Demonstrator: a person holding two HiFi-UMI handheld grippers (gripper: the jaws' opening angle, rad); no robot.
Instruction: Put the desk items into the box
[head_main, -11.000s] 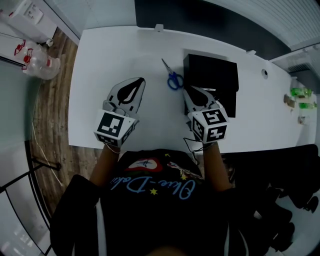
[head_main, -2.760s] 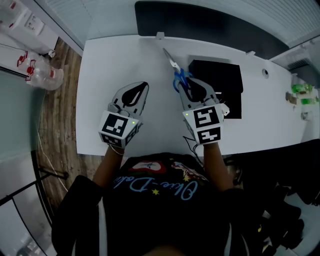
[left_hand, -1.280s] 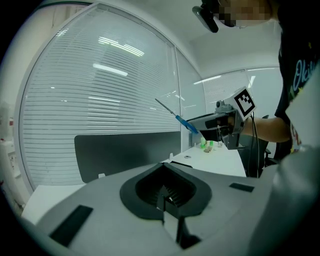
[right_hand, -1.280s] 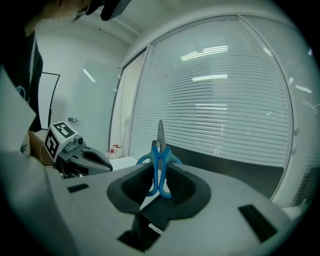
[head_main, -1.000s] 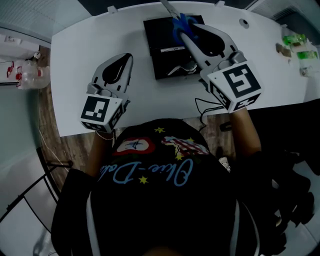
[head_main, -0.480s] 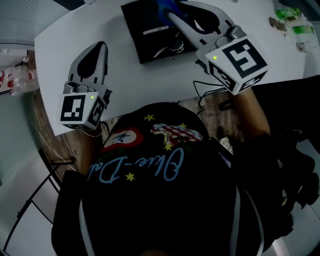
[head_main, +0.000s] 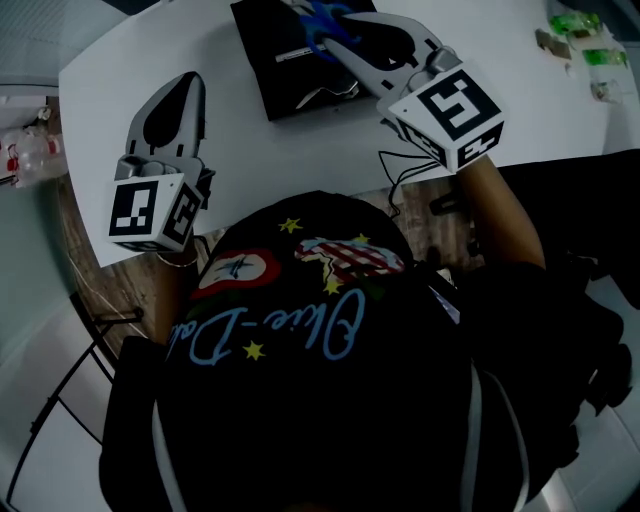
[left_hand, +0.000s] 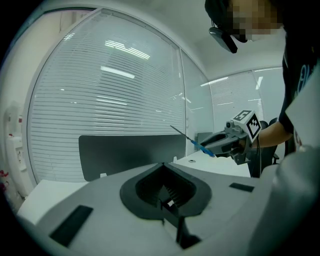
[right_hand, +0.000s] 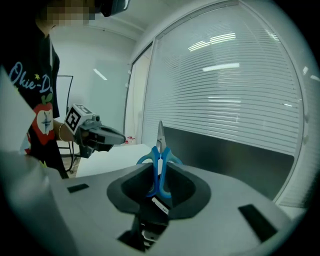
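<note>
an office: white desk (head_main: 290, 150), glass walls (left_hand: 225, 105) with slatted blinds (left_hand: 115, 95), dark desk divider (left_hand: 120, 152).

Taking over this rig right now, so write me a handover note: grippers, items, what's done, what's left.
Left gripper: shut, empty, held above the left part of the white desk.
Right gripper: shut on the blue scissors, gripped at the handles, blades pointing out ahead, over the black box.
Done: scissors are off the desk.
Left: lower them into the box and release.
</note>
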